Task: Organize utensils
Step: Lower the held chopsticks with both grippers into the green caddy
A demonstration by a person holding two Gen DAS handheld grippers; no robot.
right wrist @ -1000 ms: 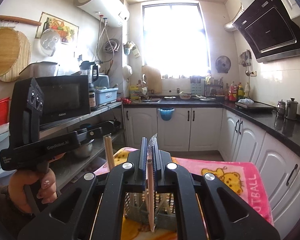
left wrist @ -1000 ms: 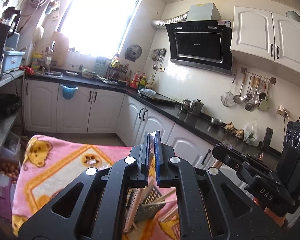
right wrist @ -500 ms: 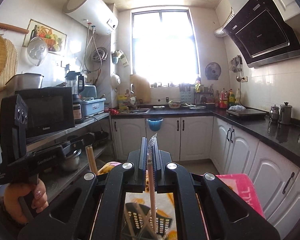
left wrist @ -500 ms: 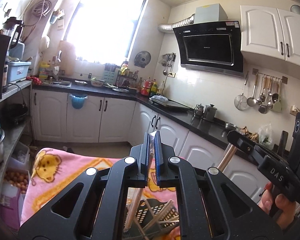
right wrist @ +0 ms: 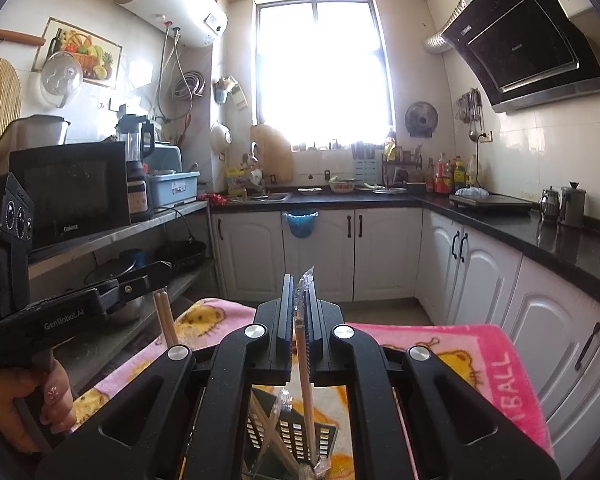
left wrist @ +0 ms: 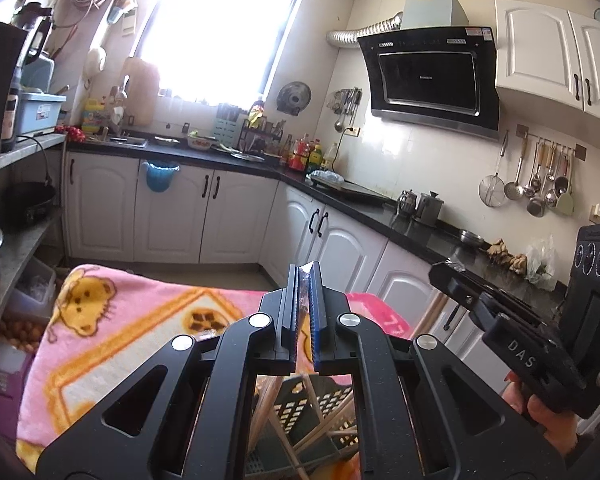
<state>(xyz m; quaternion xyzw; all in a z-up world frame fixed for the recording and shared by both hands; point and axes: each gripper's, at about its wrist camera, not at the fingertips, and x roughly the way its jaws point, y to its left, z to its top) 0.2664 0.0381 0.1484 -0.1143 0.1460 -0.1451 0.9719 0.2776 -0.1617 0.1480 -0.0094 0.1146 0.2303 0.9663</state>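
Holding wrapped chopsticks clamped, both tongs, left and right, hover over the basket; next, lower and release.

"DAS" – right gripper, "GenRobot.AI" – left gripper, "Galanz" – microwave

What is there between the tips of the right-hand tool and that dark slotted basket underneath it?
Only the wrapped chopsticks that the right gripper pinches: they hang down from the tips into the basket. The right wrist view shows it.
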